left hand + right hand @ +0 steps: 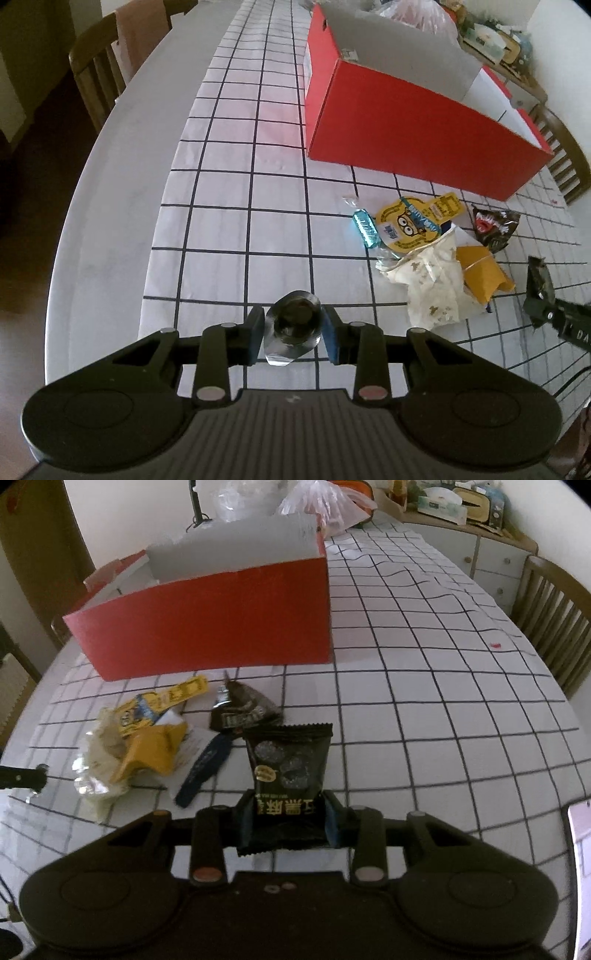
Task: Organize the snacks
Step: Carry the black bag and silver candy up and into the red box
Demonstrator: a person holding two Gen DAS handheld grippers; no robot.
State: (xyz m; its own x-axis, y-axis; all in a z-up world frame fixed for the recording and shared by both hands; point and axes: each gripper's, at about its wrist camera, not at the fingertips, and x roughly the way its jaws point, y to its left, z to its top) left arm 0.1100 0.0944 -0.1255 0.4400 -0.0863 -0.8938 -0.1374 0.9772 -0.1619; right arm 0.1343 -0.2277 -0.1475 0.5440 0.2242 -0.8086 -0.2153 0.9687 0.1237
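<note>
The box (pixel 406 144) is red outside, white inside; the tablecloth (pixel 229 229) is white with a black grid.

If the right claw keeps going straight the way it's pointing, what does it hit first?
Probably the red box. The right claw, shut on a black snack packet, points toward the box's near wall; a dark wrapper lies lower on the tablecloth, likely underneath its path.

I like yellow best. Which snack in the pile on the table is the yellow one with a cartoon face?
The flat yellow packet nearest the red box; it alone shows a goggle-eyed face.
</note>
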